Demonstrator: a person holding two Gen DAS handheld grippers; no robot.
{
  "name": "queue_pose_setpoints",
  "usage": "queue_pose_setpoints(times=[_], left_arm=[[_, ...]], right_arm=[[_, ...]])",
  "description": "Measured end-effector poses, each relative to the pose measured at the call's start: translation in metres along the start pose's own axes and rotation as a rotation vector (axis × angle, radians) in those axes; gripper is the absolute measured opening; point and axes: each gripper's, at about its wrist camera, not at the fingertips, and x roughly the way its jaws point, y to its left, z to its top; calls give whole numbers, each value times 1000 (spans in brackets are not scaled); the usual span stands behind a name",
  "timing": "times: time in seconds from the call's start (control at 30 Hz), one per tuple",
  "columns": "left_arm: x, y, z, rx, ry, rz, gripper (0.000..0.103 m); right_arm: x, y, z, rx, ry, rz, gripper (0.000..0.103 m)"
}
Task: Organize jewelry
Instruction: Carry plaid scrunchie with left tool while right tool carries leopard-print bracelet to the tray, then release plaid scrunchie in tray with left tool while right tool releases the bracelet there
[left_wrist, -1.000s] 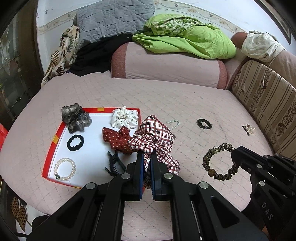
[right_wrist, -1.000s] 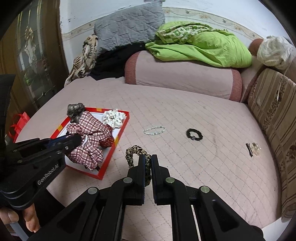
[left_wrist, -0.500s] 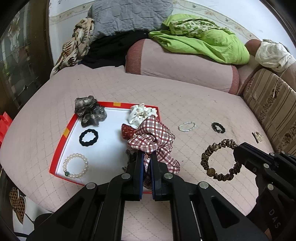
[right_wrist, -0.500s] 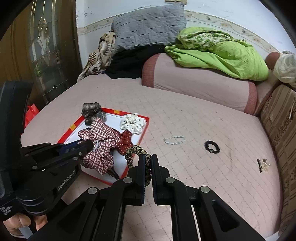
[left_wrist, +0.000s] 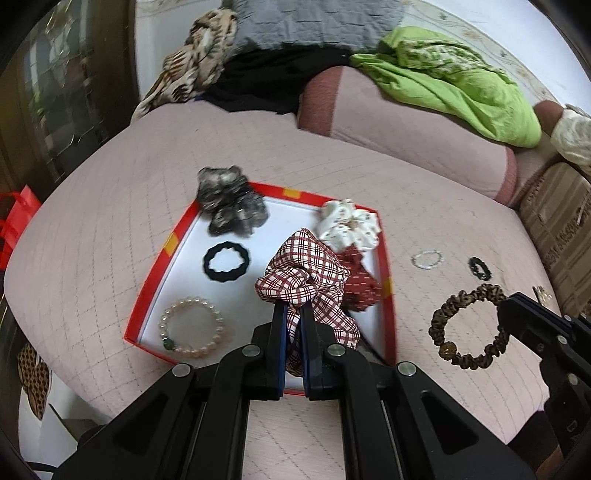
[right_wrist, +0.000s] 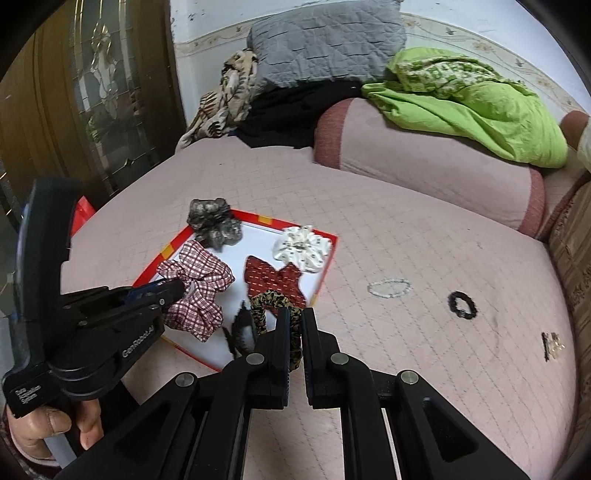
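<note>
My left gripper (left_wrist: 293, 314) is shut on a red plaid scrunchie (left_wrist: 306, 275) and holds it above the red-rimmed white tray (left_wrist: 155, 273). The tray holds a grey scrunchie (left_wrist: 231, 203), a black hair tie (left_wrist: 226, 261), a pearl bracelet (left_wrist: 190, 328), a white scrunchie (left_wrist: 349, 225) and a dark red scrunchie (left_wrist: 360, 280). My right gripper (right_wrist: 294, 325) is shut on a leopard-print scrunchie (right_wrist: 271, 304), which also shows in the left wrist view (left_wrist: 469, 326), held near the tray's right edge (right_wrist: 323, 273).
On the pink bed (right_wrist: 424, 240) lie a clear bead bracelet (right_wrist: 389, 287), a small black hair tie (right_wrist: 461, 304) and a small gold clip (right_wrist: 552, 345). A bolster (right_wrist: 424, 155), pillows and green cloth (right_wrist: 472, 99) lie at the back. A black claw clip (right_wrist: 238, 328) lies in the tray.
Both grippers have moved left with their scrunchies. The plaid scrunchie now hangs over the middle of the tray, and the leopard scrunchie is at the tray's right edge.
</note>
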Motion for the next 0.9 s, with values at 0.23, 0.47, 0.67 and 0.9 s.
queue_pose_setpoints(times=[0.23, 0.47, 0.67, 0.9], left_arm=[[17, 39, 2, -84, 29, 27, 6], [38, 63, -5, -130, 95, -10, 6], [52, 67, -10, -127, 131, -20, 6], [63, 74, -13, -126, 153, -1, 6]], right_arm=[[21, 24, 15, -23, 8, 72, 7], [56, 48, 35, -52, 23, 129, 7], [102, 56, 45, -31, 92, 167, 7], [156, 59, 46, 5, 182, 190, 7]])
